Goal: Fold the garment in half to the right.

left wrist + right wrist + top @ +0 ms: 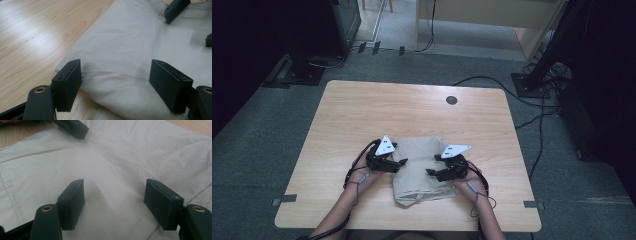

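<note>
A folded beige cloth [419, 167] lies on the wooden table [362, 110], near its front edge. My left gripper [401, 163] is at the cloth's left side, jaws open and hovering over its edge [116, 72]. My right gripper [432, 165] is at the cloth's right side, also open, just above the fabric [113, 195]. The two grippers point toward each other across the cloth. In the left gripper view the cloth [130, 42] spreads ahead with the other gripper's jaw tips at the top right. In the right gripper view a seam runs down the cloth [125, 152] at the left.
A round dark cable grommet [451, 100] sits near the table's far edge. Bare wood stretches behind and to both sides of the cloth. Black stands and cables [532, 85] are on the grey floor past the table's right corner.
</note>
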### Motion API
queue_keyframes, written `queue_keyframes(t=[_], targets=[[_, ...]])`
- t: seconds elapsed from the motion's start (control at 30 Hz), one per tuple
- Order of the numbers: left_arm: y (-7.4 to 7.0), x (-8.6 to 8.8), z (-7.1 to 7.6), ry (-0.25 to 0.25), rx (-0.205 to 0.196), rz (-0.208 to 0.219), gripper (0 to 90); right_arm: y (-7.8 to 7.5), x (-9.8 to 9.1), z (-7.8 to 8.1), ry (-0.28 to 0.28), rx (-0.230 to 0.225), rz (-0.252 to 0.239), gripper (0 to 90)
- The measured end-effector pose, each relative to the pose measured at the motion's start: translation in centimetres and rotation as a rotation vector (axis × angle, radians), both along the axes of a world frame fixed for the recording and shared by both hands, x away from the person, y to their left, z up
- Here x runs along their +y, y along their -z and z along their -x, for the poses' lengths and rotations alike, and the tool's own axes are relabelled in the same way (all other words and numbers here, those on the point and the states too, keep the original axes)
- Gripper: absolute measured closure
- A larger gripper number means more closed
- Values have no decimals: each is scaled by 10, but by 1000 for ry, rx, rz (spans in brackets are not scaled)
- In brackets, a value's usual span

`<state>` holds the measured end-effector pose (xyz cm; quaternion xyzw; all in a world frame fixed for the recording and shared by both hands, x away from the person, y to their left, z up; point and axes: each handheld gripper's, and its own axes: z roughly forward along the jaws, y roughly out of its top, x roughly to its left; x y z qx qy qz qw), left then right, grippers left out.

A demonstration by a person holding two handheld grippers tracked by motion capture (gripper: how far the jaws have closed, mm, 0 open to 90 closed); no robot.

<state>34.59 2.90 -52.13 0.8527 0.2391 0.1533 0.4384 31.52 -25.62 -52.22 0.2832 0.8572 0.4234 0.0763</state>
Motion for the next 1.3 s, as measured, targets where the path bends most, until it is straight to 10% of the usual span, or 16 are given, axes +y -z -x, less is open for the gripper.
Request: queue_keyframes(t=[0.43,1.3], targets=[[-2,11,3,-35,17,53,213,-3,-4,7,66,-79,3,289],[-6,42,1,-95,38,97,213,-3,-32,4,163,-50,-11,258]])
